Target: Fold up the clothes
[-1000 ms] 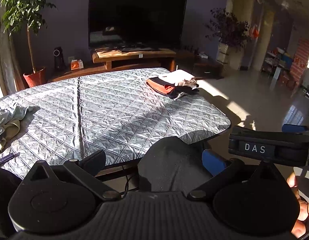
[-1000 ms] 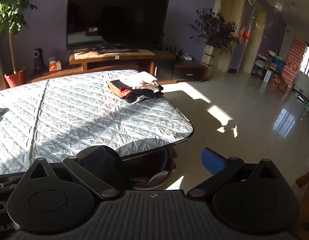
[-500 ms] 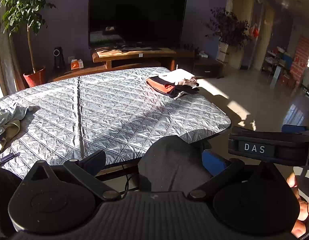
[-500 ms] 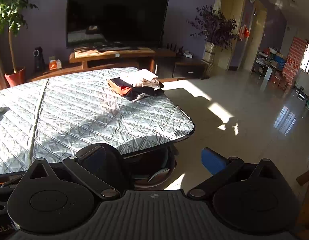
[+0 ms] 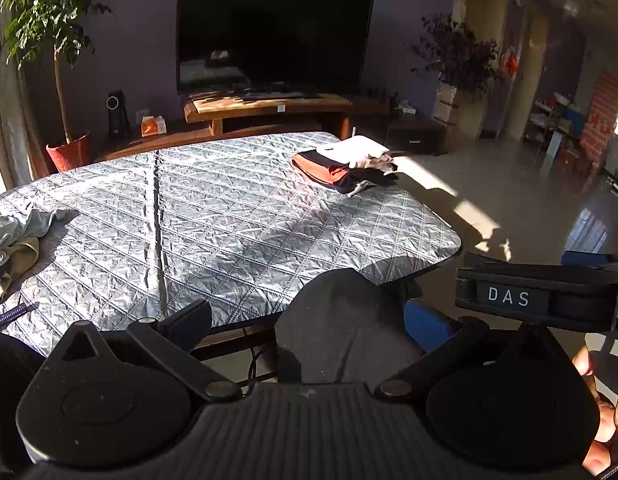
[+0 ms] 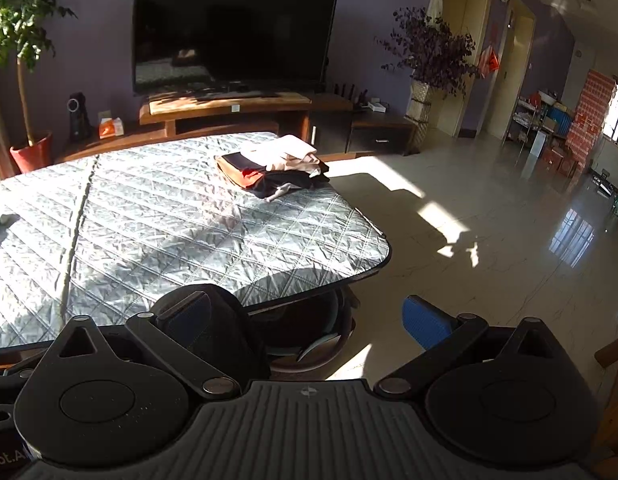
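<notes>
A shiny, crinkled quilted cover (image 5: 237,216) dresses the tabletop, soft cloth clothes (image 5: 345,162) lie folded, the floor (image 6: 489,240) is glossy, and the fingers (image 6: 423,322) have ribbed blue pads.

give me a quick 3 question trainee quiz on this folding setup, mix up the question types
1. True or false: the stack of folded clothes lies near the far right corner of the quilted table cover.
2. Multiple choice: the left gripper and right gripper are
A. both open and holding nothing
B. both shut on a shirt
C. one open, one shut on cloth
3. Fill in: the unfolded clothes lie at the ____ edge of the cover in the left wrist view.

Key: 1 true; 2 A; 3 left
</notes>
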The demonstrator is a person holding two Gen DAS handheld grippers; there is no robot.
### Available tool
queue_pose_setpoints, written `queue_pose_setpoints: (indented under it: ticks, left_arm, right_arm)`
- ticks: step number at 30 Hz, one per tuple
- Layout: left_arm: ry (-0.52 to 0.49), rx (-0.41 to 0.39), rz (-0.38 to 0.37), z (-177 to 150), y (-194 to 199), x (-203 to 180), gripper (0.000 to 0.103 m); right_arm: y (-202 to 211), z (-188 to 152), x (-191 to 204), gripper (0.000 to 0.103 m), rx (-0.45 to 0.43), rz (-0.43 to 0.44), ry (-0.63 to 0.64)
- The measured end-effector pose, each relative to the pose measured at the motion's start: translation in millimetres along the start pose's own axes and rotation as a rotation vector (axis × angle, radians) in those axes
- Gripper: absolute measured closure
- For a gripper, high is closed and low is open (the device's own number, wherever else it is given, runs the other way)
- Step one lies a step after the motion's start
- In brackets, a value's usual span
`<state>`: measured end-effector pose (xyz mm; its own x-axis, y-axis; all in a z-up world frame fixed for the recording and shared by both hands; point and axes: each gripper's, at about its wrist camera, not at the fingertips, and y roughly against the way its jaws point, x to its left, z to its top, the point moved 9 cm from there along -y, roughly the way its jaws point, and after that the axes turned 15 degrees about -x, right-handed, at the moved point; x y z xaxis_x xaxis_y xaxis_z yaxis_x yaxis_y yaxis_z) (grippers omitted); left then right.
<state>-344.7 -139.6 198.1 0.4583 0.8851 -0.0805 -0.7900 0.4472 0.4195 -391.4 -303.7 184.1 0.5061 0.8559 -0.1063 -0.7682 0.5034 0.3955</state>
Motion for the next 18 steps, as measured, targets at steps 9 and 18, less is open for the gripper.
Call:
queue_pose_setpoints:
  ticks: [9, 18]
  left_arm:
    - [0.007, 0.0, -0.009, -0.1, 0.2, -0.5, 0.001]
    - [-0.002, -0.024, -0.009, 2.1, 3.4, -1.1, 0.001]
  right_arm:
    - [-1.7, -0.7, -0.5, 0.0, 0.004, 0.004, -0.005]
    - [-3.4, -2.5, 0.1, 0.0, 0.013, 0.012, -0.009]
